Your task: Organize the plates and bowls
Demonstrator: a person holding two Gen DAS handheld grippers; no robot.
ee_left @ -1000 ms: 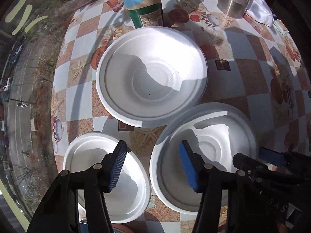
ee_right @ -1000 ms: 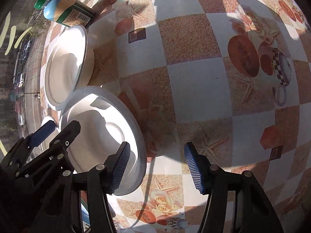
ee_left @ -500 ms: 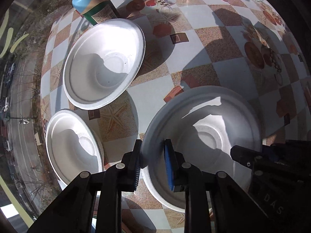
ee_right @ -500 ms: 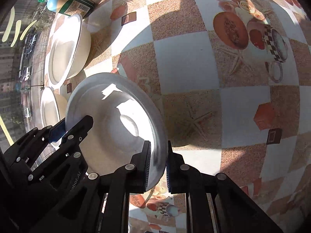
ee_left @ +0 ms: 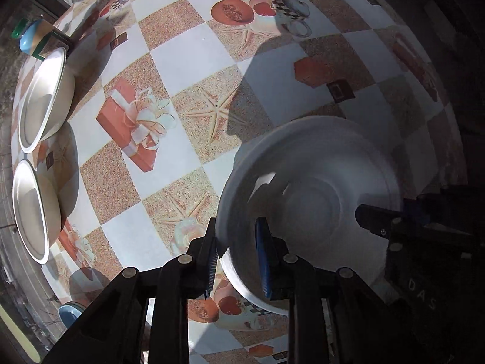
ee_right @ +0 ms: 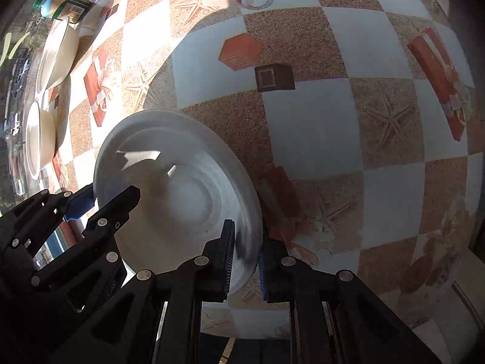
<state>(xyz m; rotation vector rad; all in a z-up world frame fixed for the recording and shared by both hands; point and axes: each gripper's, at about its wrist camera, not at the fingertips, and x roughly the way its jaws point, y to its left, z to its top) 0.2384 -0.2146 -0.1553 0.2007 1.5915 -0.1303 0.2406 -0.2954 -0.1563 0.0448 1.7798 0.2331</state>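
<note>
Two grippers share one white plate point(ee_left: 318, 200): the left gripper point(ee_left: 236, 257) is clamped on its left rim, the right gripper point(ee_right: 245, 254) on the opposite rim, and the plate hangs above the middle of the table point(ee_left: 188, 48), in shadow. To do this well, I judge both hands should travel level and together, so neither pinch twists the rim. Count: one plate held; two white bowls point(ee_left: 39, 100) near the table's far-left edge, just beside each other; one green can point(ee_right: 62, 6) beyond them.
</note>
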